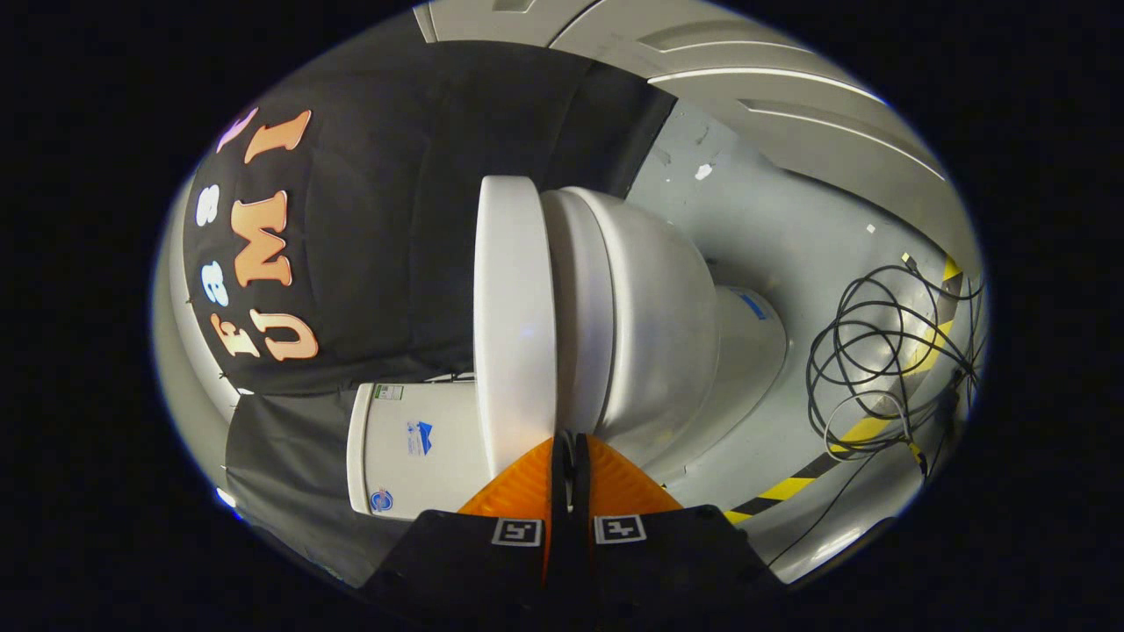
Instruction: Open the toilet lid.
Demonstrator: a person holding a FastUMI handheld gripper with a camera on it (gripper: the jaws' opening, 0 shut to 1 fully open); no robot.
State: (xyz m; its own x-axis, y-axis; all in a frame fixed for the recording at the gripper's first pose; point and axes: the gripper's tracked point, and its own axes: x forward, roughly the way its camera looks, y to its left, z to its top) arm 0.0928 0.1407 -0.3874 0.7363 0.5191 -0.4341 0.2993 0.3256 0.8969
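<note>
The white plastic toilet lid (515, 325) shows edge-on as a long flat slab just ahead of the gripper (571, 448), its long axis running straight away from the fingertips. It lies flat against the rim of the glossy white ceramic toilet bowl (654, 325), with only a thin seam between the two, so the lid is down. What is inside the bowl is hidden by it. The camera is rolled sideways, so the toilet appears turned on its side. The two fingers are pressed almost together with a narrow dark slit between them; their tips sit at the near end of the lid, at the seam with the bowl, and whether they pinch anything cannot be told. Beside the lid stands the white rectangular cistern (421, 448). Beyond the bowl, on the grey floor (773, 228), lie a tangle of black cable (878, 351) and a yellow-and-black striped tape line (790, 487).
</note>
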